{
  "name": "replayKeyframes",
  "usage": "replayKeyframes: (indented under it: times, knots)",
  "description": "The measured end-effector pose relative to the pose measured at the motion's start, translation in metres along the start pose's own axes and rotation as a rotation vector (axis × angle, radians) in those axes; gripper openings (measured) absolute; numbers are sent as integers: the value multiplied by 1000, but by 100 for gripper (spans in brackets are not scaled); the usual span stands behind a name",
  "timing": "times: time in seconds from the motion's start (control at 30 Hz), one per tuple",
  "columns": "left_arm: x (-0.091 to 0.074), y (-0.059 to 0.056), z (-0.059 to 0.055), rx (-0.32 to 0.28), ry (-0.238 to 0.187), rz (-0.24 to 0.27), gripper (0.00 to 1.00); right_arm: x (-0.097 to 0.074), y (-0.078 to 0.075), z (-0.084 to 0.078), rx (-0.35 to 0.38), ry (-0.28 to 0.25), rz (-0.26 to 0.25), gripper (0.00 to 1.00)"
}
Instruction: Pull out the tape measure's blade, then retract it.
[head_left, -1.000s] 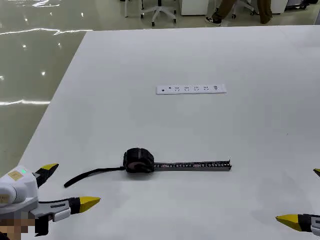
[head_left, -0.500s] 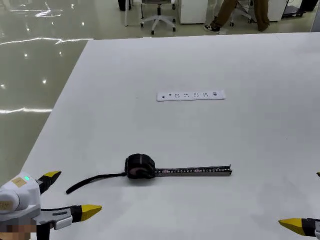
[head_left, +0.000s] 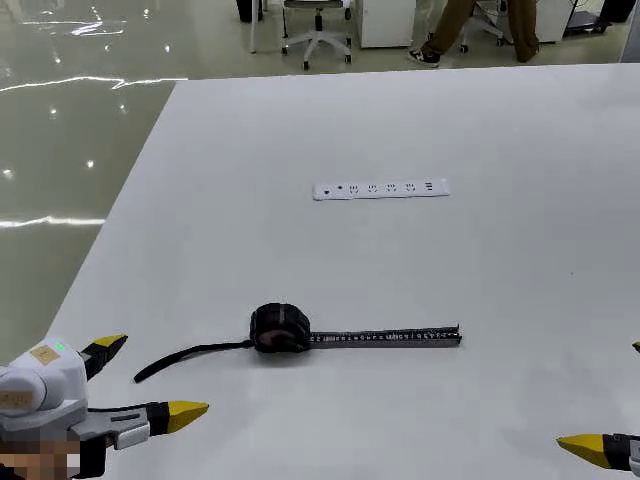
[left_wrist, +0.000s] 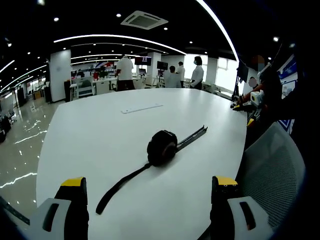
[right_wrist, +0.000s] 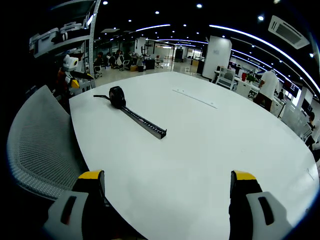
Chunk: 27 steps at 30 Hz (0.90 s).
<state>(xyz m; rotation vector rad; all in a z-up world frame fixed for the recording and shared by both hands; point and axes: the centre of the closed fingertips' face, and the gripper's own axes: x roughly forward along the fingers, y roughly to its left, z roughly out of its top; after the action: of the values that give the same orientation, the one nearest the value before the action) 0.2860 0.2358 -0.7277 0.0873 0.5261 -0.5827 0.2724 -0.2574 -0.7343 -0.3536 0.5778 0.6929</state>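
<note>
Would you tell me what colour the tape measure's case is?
Black case, clearest in the left gripper view.

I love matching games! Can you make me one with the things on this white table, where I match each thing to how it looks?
Things:
1. tape measure blade
2. wrist strap
3. power strip
4. left hand-held gripper

How it looks:
a. white, lying farthest back
b. open, yellow-tipped, holding nothing
c. pulled out, lying flat
d. black, loose and curved

Pairs: 1-c, 2-d, 3-a, 4-b
</note>
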Motion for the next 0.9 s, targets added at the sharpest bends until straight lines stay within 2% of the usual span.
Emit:
replayKeyframes:
  times: [0.23, 0.5, 0.6, 0.83, 0.9]
  knots:
    - [5, 0, 6, -2, -4, 10, 100, 0, -2, -1, -10, 4, 2, 100]
    - [21, -10, 22, -14, -24, 8, 100, 4, -7, 4, -24, 4, 8, 100]
    - [29, -15, 32, -34, -39, 16, 100, 9, -9, 9, -49, 12, 18, 100]
    - [63, -30, 54, -8, -36, 39, 100, 29, -14, 33, -150, 47, 82, 100]
    - [74, -34, 59, -33, -35, 60, 100, 39, -13, 42, -175, 53, 114, 100]
